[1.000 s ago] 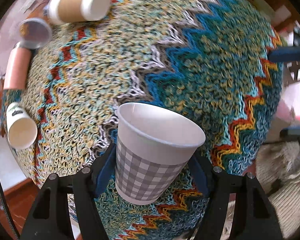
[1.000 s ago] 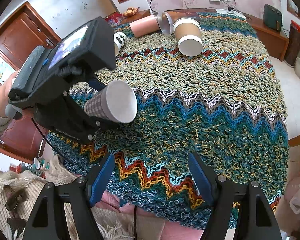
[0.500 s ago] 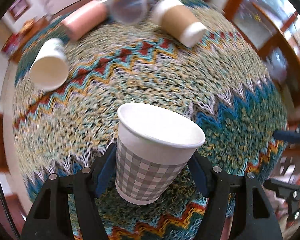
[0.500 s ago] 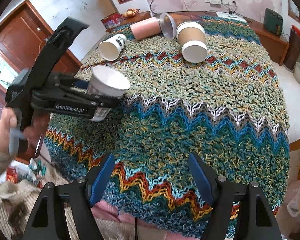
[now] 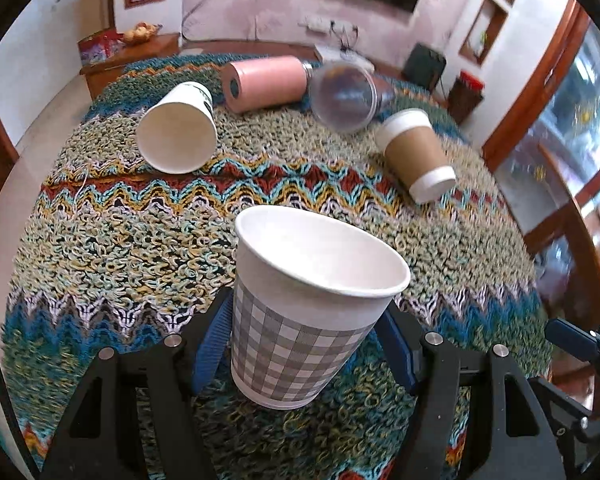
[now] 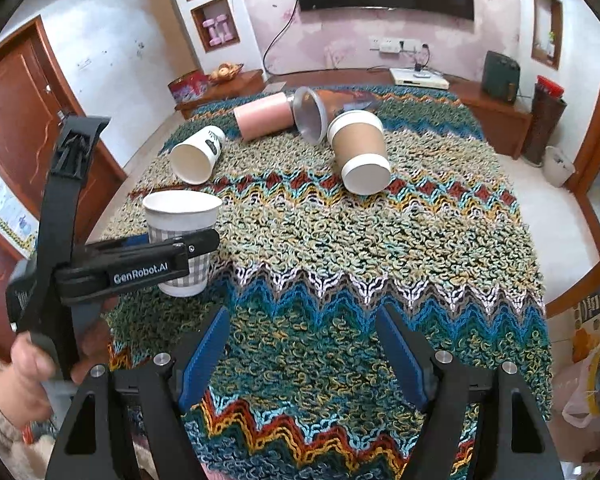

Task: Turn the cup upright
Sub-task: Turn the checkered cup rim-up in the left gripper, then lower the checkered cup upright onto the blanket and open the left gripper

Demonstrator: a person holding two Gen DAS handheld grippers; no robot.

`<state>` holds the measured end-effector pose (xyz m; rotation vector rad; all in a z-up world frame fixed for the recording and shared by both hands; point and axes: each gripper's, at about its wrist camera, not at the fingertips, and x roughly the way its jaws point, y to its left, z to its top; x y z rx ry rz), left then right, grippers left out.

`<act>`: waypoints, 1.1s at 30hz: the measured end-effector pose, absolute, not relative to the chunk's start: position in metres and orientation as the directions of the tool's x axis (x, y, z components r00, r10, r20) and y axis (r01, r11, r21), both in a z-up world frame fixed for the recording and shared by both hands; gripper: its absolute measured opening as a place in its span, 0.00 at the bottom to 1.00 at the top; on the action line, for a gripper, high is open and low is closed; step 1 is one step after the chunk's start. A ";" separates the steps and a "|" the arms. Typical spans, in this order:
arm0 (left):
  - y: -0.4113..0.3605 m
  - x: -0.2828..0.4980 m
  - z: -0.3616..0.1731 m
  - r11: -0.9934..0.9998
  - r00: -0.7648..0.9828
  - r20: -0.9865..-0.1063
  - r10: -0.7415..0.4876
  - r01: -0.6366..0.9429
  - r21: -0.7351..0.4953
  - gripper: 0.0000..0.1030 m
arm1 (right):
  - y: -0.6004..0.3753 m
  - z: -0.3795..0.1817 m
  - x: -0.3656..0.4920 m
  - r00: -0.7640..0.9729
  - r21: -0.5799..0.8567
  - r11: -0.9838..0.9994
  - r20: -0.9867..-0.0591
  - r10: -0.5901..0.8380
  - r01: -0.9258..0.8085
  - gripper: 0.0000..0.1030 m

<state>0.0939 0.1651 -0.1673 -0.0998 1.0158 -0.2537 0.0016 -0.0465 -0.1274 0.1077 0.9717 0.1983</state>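
Note:
A grey-checked paper cup (image 5: 300, 320) stands upright, mouth up, between the blue pads of my left gripper (image 5: 306, 342), which is shut on it. In the right wrist view the same cup (image 6: 180, 220) is at the left, its base on or just above the knitted zigzag cloth (image 6: 340, 248), with the left gripper (image 6: 148, 260) across its side. My right gripper (image 6: 302, 354) is open and empty above the near part of the cloth.
Lying on their sides at the far end are a white paper cup (image 6: 198, 154), a pink tumbler (image 6: 264, 118), a clear plastic cup (image 6: 310, 114) and a brown-sleeved coffee cup (image 6: 360, 150). A wooden door (image 6: 16, 120) is at left; a bin (image 6: 556, 166) is at right.
My left gripper has turned the checked cup from lying sideways to mouth-up and lowered it toward the cloth. The right gripper has stayed open and almost still.

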 end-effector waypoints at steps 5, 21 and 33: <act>0.170 0.081 -0.171 0.958 0.554 -0.781 -0.287 0.179 -0.225 0.69 | -0.052 -0.130 0.001 0.554 0.213 0.973 -0.801 0.226 -0.089 0.74; 0.176 0.063 -0.195 0.959 0.513 -0.811 -0.283 0.163 -0.232 0.64 | -0.048 -0.130 -0.019 0.554 0.269 0.961 -0.791 0.261 -0.070 0.74; 0.170 0.046 -0.183 0.964 0.534 -0.806 -0.256 0.199 -0.175 0.82 | -0.045 -0.121 -0.035 0.571 0.270 0.960 -0.777 0.265 -0.078 0.74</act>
